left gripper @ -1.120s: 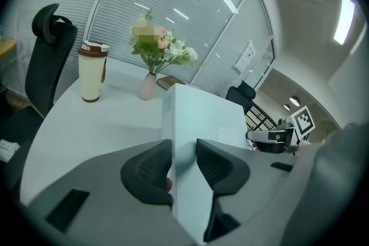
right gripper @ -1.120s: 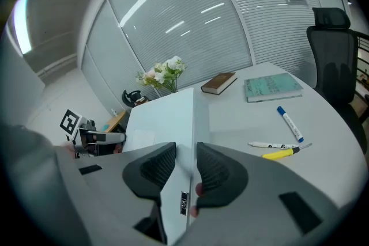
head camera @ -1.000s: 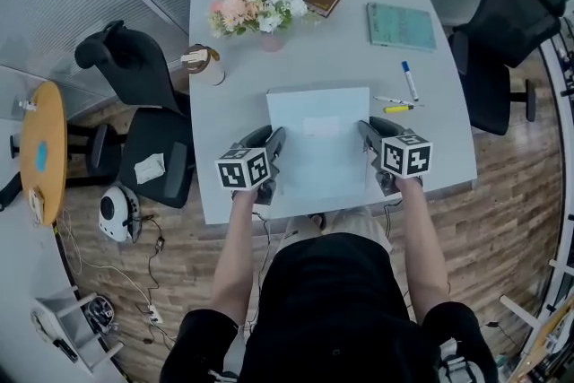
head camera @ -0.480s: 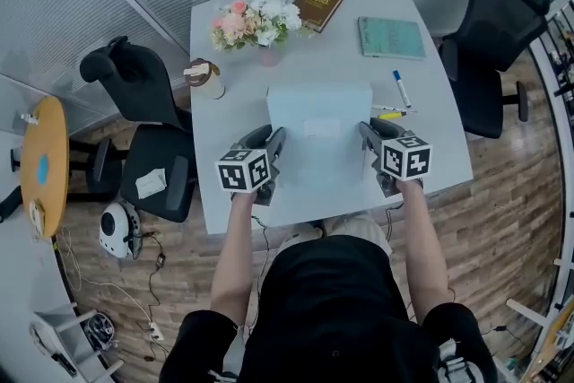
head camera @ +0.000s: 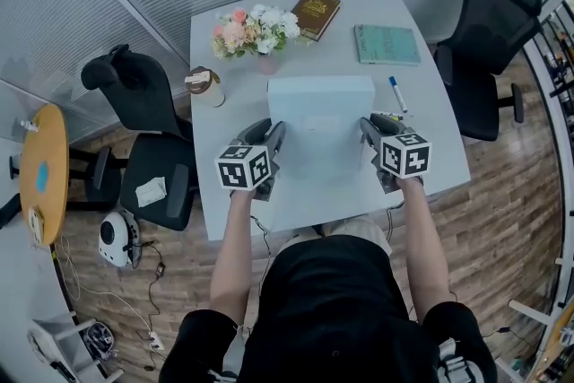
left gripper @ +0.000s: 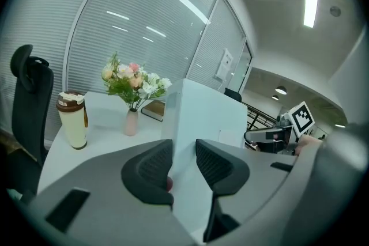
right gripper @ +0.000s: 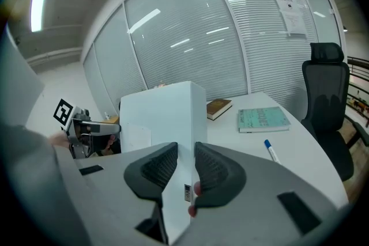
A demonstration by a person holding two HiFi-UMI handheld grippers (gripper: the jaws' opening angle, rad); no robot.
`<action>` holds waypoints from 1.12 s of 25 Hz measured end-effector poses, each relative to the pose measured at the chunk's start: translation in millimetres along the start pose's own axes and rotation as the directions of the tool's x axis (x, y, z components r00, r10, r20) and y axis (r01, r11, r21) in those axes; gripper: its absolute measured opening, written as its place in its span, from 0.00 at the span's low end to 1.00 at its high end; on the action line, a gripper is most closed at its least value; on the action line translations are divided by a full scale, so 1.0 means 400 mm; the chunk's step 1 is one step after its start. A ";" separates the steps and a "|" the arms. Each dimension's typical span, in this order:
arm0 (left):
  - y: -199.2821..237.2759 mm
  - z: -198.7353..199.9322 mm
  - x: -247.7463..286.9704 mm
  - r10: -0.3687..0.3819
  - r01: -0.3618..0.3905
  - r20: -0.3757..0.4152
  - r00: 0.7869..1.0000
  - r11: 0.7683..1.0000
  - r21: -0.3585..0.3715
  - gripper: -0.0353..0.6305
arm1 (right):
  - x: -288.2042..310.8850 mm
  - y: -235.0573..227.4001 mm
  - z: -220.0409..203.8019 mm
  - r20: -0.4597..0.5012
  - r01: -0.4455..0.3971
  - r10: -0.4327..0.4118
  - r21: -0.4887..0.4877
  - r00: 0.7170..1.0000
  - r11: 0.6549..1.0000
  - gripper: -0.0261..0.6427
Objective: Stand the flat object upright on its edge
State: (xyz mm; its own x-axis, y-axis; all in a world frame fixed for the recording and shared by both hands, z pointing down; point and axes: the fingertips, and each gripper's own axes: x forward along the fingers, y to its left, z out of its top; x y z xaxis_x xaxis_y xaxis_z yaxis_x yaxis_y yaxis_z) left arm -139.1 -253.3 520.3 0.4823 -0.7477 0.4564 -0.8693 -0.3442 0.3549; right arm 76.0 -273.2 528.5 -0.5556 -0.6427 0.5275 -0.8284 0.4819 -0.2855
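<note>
A flat pale-blue box (head camera: pixel 318 117) is held over the grey table (head camera: pixel 305 202), its far edge tilted up. My left gripper (head camera: pixel 273 137) grips its left edge, and my right gripper (head camera: pixel 368 132) grips its right edge. In the left gripper view the jaws (left gripper: pixel 183 161) press on the box's (left gripper: pixel 210 115) thin side. In the right gripper view the gripper (right gripper: pixel 185 164) clamps the box (right gripper: pixel 164 109) too; its jaws have just been closing on it. The box's near edge is hidden behind the grippers.
Behind the box stand a flower vase (head camera: pixel 260 27) and a lidded cup (head camera: pixel 204 87). A brown book (head camera: pixel 314 9), a teal book (head camera: pixel 387 44) and a blue pen (head camera: pixel 397 92) lie at the back right. Black chairs stand at the left (head camera: pixel 134 85) and at the right (head camera: pixel 489 22).
Both grippers have risen with the box. Its far edge has tipped upward, so it looks shorter from above than one second ago.
</note>
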 end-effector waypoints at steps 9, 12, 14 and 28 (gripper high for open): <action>-0.004 0.034 0.014 -0.014 0.013 0.024 1.000 0.999 0.041 0.26 | -0.006 -0.009 0.044 0.039 0.040 -0.036 -0.102 0.999 0.994 0.20; 0.002 0.042 0.017 -0.004 0.002 0.034 0.999 0.998 0.059 0.26 | -0.002 -0.008 0.049 0.053 0.051 -0.044 -0.127 0.998 0.991 0.20; 0.006 0.045 0.020 -0.001 -0.002 0.040 0.999 0.997 0.074 0.25 | 0.003 -0.008 0.053 0.064 0.058 -0.050 -0.138 0.997 0.989 0.20; 0.034 0.044 0.049 -0.001 -0.012 0.085 0.996 0.989 0.146 0.25 | 0.033 -0.017 0.048 0.119 0.122 -0.100 -0.200 0.988 0.972 0.19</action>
State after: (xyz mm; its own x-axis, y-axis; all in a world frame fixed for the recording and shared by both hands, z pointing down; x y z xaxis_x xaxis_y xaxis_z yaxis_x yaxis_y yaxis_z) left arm -143.3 -282.4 519.7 0.4721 -0.7929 0.3853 -0.8813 -0.4149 0.2262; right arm 73.1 -296.3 522.2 -0.4749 -0.7538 0.4542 -0.8591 0.5090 -0.0535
